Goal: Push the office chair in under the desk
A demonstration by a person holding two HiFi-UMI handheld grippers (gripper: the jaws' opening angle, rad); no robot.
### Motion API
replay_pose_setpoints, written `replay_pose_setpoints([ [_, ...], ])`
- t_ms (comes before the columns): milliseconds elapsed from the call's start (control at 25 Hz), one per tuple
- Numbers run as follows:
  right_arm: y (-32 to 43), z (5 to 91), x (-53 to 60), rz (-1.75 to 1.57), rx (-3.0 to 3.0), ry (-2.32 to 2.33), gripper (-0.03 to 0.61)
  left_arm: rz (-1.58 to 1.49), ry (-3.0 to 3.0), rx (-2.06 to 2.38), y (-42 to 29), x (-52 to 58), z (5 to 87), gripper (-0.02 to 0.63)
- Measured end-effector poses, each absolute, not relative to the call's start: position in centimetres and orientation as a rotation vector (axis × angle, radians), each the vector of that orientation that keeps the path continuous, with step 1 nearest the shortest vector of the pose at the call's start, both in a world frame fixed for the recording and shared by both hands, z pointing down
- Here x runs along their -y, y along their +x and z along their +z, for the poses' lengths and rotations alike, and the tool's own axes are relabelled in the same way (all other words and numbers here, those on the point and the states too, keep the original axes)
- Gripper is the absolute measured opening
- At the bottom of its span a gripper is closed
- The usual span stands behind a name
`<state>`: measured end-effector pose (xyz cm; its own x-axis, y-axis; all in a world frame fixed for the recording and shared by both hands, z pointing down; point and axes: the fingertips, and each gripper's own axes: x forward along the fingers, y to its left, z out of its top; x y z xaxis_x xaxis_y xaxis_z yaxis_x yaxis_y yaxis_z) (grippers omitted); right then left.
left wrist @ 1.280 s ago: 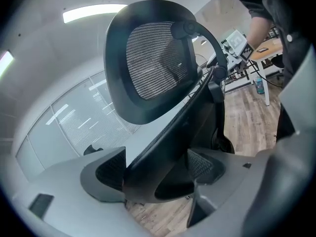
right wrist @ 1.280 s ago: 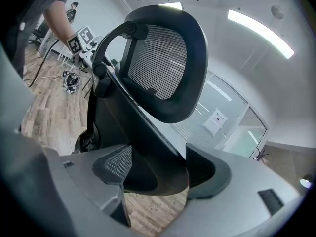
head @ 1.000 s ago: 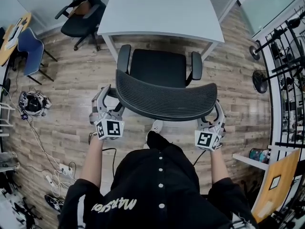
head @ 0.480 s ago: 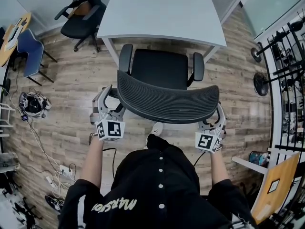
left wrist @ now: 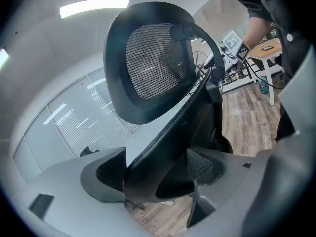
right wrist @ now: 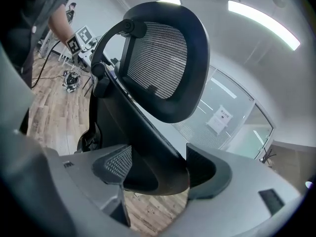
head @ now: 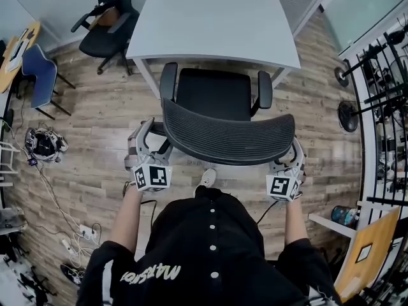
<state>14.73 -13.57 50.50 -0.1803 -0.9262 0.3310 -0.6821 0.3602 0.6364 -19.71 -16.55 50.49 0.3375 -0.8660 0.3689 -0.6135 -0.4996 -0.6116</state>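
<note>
Because the chair (head: 226, 136) must roll straight under the bench (head: 217, 18) at twelve o'clock, left gripper (head: 153, 140) and right gripper (head: 292, 159) clamp its backrest ends.

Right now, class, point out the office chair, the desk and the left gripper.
office chair (head: 226, 139), head view, on the mesh backrest.
desk (head: 217, 18), head view, on the bare tabletop.
left gripper (left wrist: 157, 168), left gripper view, midway between its jaws, which clamp the backrest's edge.

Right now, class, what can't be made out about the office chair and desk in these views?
- Office chair wheels: head view, hidden beneath its seat.
- Desk far edge: head view, cut off by top edge.
- Floor bundle, left: head view, too small to identify.
</note>
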Motion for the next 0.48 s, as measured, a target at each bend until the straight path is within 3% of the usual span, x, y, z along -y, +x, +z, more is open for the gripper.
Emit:
replay_pose_setpoints([
  [480,16.3,50.2,17.0,-0.486,1.974,1.352,0.331,-0.975,-2.24,-1.333,-17.8,19.6,50.7,0.379],
])
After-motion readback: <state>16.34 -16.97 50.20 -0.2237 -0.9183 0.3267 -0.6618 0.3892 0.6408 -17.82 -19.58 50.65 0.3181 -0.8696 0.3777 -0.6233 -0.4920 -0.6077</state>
